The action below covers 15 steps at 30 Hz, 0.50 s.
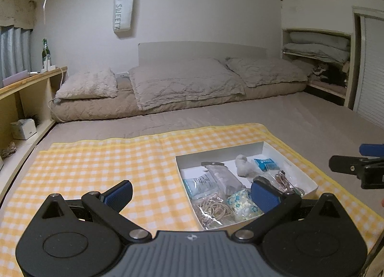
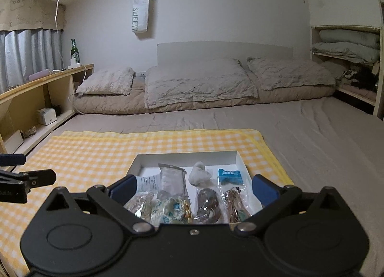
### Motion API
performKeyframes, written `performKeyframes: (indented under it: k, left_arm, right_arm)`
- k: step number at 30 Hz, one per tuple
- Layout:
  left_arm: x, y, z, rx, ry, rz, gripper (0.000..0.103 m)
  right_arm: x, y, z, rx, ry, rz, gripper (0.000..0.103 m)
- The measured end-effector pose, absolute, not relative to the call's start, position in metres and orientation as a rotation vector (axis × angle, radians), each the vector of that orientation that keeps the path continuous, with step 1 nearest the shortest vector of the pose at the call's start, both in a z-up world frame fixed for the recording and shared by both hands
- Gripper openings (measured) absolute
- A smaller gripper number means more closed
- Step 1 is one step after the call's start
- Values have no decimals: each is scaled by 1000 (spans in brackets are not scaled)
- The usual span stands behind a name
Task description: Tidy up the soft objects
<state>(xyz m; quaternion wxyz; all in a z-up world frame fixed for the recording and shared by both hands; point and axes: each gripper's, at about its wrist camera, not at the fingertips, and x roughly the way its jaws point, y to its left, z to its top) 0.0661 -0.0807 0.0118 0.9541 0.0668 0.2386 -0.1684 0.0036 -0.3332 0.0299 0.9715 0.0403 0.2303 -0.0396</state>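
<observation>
Hovering wide open and empty, the right gripper [image 2: 193, 189] and left gripper [image 1: 192, 191] face a white box [image 2: 241, 160] of small packets on a yellow checked cloth [image 2: 96, 152].

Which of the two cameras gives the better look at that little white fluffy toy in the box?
The right wrist view: the white fluffy toy sits near centre, unobstructed, between the open fingers. The left wrist view shows it too, but off to the right and more side-on.
</observation>
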Motion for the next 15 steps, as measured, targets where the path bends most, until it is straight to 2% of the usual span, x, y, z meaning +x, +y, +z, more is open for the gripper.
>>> performKeyframes:
  k: [15]
  left_arm:
    - [62, -77, 8, 132, 475, -343, 103]
  right_arm:
    - [-6, -316, 22, 35, 450, -88, 103]
